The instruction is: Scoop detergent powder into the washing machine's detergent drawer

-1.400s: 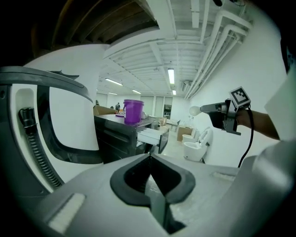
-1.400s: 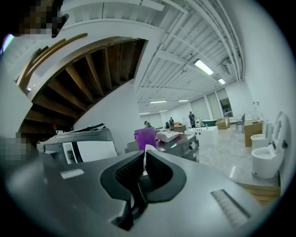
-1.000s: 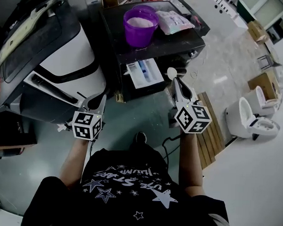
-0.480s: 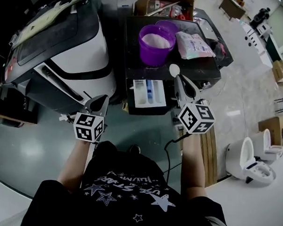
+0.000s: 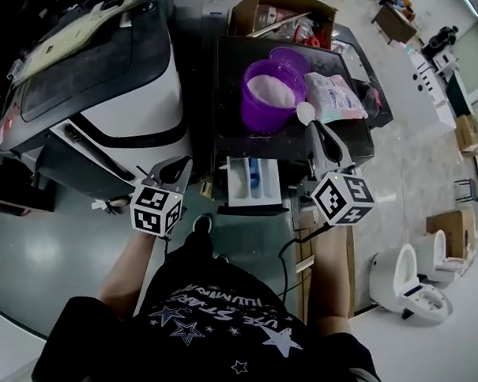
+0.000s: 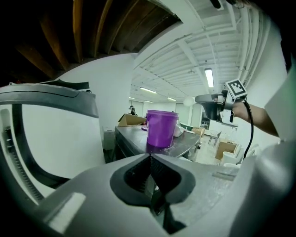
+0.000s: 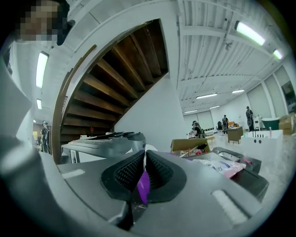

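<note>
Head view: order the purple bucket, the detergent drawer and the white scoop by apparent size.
1. Purple bucket and detergent drawer: near alike, bucket higher and nearer the camera, so not ranked.
2. White scoop, smallest.

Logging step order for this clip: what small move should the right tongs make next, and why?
Probably swing the right tongs a little left and dip the scoop into the purple bucket. They are shut on the scoop's purple handle, its bowl is close beside the bucket, white powder lies in the bucket, and the detergent drawer stands open.
</note>
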The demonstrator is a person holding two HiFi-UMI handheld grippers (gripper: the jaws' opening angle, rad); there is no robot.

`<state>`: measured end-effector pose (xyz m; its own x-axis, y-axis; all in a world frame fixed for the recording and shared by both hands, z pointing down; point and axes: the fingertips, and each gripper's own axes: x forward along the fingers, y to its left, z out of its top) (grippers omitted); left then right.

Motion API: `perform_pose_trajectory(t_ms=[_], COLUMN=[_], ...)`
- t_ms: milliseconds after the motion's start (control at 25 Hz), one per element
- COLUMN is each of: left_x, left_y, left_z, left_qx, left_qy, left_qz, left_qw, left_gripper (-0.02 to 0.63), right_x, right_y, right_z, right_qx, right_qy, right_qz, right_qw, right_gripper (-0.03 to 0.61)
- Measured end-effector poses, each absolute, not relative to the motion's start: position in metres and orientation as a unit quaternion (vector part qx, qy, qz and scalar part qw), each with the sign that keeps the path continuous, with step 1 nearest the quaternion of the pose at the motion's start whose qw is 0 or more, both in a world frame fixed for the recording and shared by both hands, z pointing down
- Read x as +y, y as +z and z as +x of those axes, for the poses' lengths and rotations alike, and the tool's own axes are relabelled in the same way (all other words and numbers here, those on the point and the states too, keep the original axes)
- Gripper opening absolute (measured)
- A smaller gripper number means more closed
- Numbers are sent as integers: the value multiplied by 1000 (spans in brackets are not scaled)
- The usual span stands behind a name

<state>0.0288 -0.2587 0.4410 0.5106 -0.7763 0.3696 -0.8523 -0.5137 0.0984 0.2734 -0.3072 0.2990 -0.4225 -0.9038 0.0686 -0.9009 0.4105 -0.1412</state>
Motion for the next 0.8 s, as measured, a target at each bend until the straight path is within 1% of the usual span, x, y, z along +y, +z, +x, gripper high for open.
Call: perform_pose_trajectory(t_ms=[240,480,680,800], left_x=[-319,-366,-388,-394], left_y=[433,431,435,439], left_z=[37,42,46,47], left_qx=[-449,-424,-412,-408], left_qy=[123,120,118,116], left_qz=[875,889,893,895], left_qw=[132,126,135,138], left_gripper=[2,2,2,2], right_x=[-365,-410,-431,-440], right_y=[291,314,328,341], right_z=[261,264,259,255], right_qx=[858,856,840,825], right_qy=[-46,-4,38,54], right_qz=[-508,-452,-381,-335], right_qw=[-67,-251,-384,-452], right_gripper=[35,35,35,35])
